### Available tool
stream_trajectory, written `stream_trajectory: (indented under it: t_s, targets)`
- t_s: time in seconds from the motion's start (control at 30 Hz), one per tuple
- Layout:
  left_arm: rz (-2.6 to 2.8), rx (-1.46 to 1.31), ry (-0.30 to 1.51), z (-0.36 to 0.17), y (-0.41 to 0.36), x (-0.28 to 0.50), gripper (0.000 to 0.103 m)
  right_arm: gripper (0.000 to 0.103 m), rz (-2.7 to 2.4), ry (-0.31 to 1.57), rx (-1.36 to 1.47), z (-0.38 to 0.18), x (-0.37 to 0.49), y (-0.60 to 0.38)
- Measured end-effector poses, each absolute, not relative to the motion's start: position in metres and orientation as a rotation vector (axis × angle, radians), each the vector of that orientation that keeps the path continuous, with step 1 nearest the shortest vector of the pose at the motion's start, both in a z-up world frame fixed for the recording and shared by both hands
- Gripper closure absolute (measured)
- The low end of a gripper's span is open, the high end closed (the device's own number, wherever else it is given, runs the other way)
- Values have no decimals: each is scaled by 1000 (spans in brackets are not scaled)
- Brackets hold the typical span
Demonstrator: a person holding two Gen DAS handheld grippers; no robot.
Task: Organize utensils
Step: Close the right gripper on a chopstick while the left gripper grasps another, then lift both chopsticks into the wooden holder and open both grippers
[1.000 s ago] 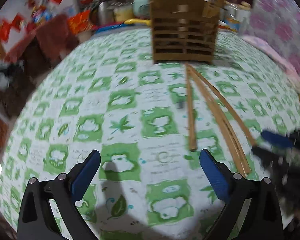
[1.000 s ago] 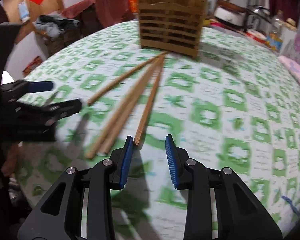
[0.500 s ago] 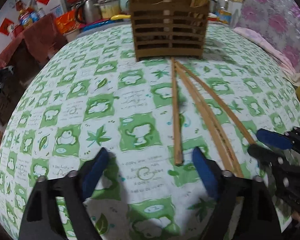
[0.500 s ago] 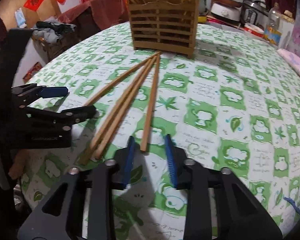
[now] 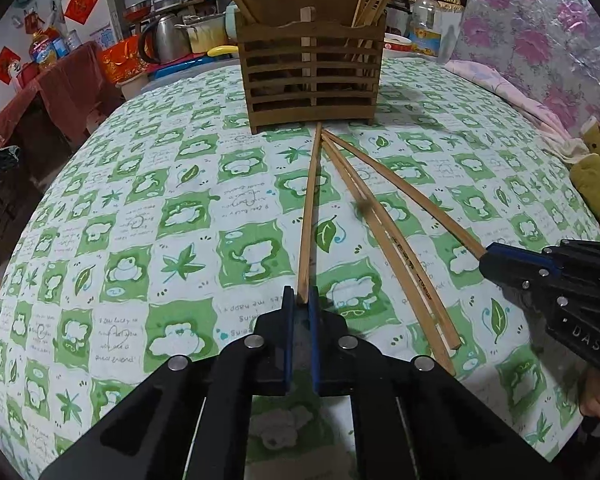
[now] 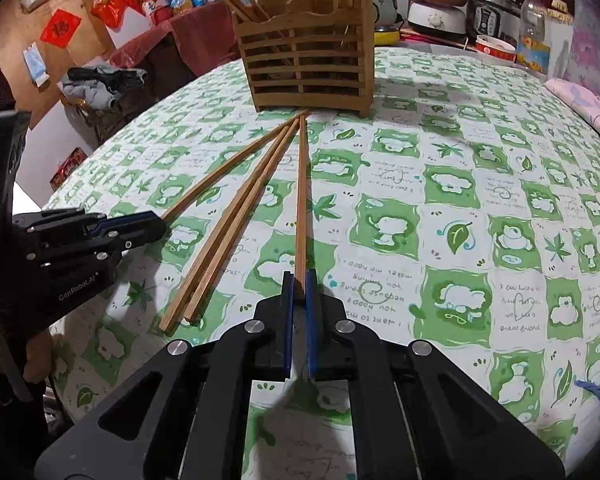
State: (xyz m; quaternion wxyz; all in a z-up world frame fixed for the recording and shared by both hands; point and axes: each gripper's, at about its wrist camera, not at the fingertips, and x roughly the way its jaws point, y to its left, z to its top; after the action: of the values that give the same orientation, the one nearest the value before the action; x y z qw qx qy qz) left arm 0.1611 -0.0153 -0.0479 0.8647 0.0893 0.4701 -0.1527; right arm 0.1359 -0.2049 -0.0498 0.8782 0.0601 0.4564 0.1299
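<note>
left tool: my left tool [image 5: 300, 300] has just closed, clamped on the near end of the leftmost chopstick [image 5: 309, 216]
right tool: my right tool [image 6: 299, 282] has just closed too, pinching the near end of the rightmost chopstick [image 6: 301, 196]
loose pair: two chopsticks [image 6: 228, 232] lie flat on the desk [image 6: 480, 200] between the held ones
long axis: each held stick runs straight ahead from its tool, far tips near the foot of the wooden chopstick holder [image 5: 312, 64]
next: probably lift, tip upright, drop into holder
nearer hand: about equal
</note>
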Motion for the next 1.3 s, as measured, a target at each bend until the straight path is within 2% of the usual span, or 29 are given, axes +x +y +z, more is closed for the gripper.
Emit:
stream_trajectory:
  t_s: [0.4, 0.47, 0.5, 0.53, 0.6, 0.7, 0.73, 0.77, 0.8, 0.93, 1.3]
  targets:
    - [-341, 124, 924, -24, -7, 144, 97, 96, 258, 813, 188, -15, 123, -228]
    - [-339, 132, 935, -28, -10, 146, 86, 97, 256, 798, 182, -10, 121, -229]
    - [-329, 142, 939, -31, -11, 148, 73, 96, 256, 795, 182, -10, 121, -230]
    - [-322, 150, 941, -36, -13, 150, 69, 96, 257, 795, 183, -9, 121, -230]
    - [-319, 164, 972, -42, -16, 156, 69, 96, 256, 799, 185, -11, 122, -231]
    - [-343, 177, 1023, -51, -20, 167, 70, 96, 258, 804, 193, -13, 122, -231]
    - [-343, 186, 1024, -51, -21, 168, 74, 96, 258, 803, 194, -13, 121, -232]
    - [-350, 181, 1027, -50, -21, 169, 80, 96, 259, 802, 194, -13, 121, -232]
    - [-353, 173, 1030, -50, -20, 169, 97, 96, 258, 802, 191, -13, 121, -232]
    - [-348, 90, 994, -33, -5, 164, 97, 96, 255, 778, 185, -5, 117, -234]
    - [-364, 97, 757, 86, -8, 149, 97, 96, 263, 607, 134, 72, 111, -236]
